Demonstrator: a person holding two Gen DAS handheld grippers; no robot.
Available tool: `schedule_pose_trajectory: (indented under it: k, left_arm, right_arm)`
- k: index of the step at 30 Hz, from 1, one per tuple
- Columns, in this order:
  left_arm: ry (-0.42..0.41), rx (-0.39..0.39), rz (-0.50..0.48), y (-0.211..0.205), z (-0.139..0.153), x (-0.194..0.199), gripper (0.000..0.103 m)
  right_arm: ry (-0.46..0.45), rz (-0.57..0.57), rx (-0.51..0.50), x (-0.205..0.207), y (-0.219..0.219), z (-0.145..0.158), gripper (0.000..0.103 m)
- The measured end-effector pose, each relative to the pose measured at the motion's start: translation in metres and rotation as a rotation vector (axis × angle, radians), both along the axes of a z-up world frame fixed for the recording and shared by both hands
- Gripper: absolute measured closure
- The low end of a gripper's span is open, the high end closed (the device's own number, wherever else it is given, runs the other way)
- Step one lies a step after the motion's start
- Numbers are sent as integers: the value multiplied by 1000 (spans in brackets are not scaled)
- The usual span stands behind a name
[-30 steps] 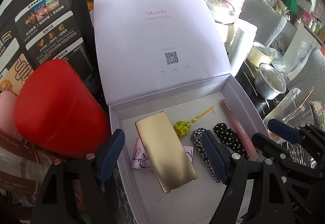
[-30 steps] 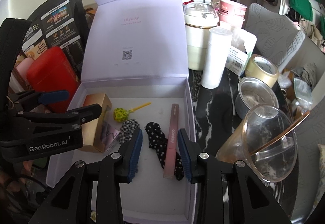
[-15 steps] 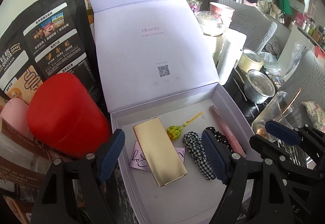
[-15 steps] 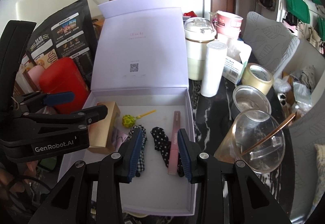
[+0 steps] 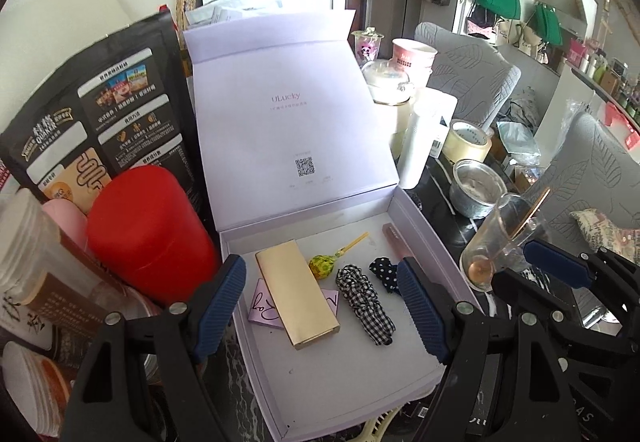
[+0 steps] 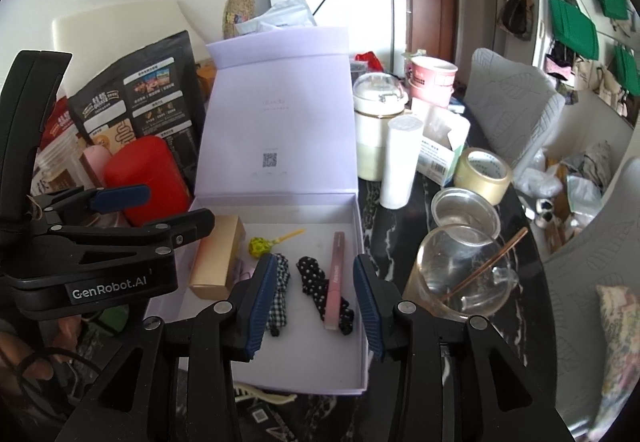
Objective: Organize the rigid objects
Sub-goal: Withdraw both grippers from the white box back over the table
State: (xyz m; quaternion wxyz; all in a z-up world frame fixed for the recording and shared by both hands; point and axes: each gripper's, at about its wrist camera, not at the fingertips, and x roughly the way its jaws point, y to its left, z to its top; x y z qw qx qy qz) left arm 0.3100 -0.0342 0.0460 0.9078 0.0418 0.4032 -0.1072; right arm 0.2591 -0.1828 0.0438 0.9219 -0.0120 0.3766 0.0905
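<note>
Fingers across checked scrunchie

Tape roll beside steel cup

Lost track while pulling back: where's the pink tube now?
In both wrist views the pink tube lies inside the lilac box, along its right wall, partly over the polka-dot scrunchie.
</note>
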Motion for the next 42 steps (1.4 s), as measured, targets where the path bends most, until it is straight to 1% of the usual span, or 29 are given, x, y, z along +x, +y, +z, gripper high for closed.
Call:
schedule_pose_trajectory:
  k: [7,14,19,22,28,31,35,42]
  left_arm:
    - [-71,4,-18,-2,29,-33,25]
    - [-128,-4,-38,-4,52,-67,25]
    - [-177,6,-66,-8,66,-99,25]
    - [-195,0,-93,-11,73,-119,25]
    - [-221,-6,-131,-14,78,-152,25]
    - [-223,-12,-152,-15,77,-167,25]
    - [-225,-11,-170,-18,74,-186,25]
    - [-222,-18,-188,-18,66,-207,25]
  right_arm:
    - [-47,0,1,-28,0,20,63]
    - [-103,-1,0,-62,-1,41,62]
    - [-138,-2,-4,-89,-2,53,62]
    - [-160,1,1,-107,-3,59,58]
    - [-205,-7,-6,-147,-5,69,57]
    - [-223,-13,-12,-165,-6,70,54]
    - [-233,-19,-15,-187,-8,70,53]
    - [-236,-27,-15,-212,-10,63,52]
